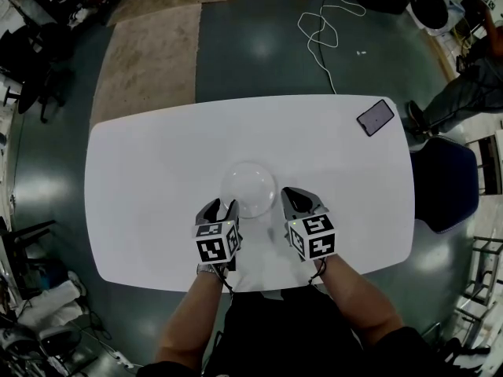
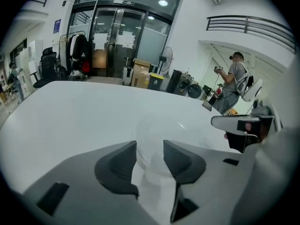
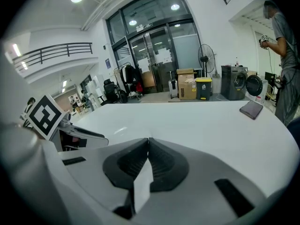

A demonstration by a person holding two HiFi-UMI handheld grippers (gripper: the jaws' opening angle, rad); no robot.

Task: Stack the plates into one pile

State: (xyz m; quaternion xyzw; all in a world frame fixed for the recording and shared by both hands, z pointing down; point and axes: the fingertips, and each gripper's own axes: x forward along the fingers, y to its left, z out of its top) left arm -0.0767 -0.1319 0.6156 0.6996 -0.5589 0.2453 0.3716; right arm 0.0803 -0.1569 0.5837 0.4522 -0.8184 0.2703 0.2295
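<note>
A round, clear, glassy pile of plates [image 1: 248,188] lies on the white table [image 1: 149,179], near its front middle. My left gripper [image 1: 223,209] is at the pile's near left edge. In the left gripper view the plates [image 2: 165,134] show as a faint disc, and the left gripper [image 2: 150,148] stands open with the near rim in the gap, its pads apart from it. My right gripper [image 1: 292,198] hovers at the pile's right side. In the right gripper view that gripper [image 3: 148,142] is shut with nothing in it, over bare table [image 3: 201,125].
A dark phone [image 1: 376,117] lies at the table's far right corner. A blue chair [image 1: 444,181] stands off the right end, with a person [image 1: 464,93] beyond it. On the floor are a white cable [image 1: 322,30] and a tan rug [image 1: 149,53].
</note>
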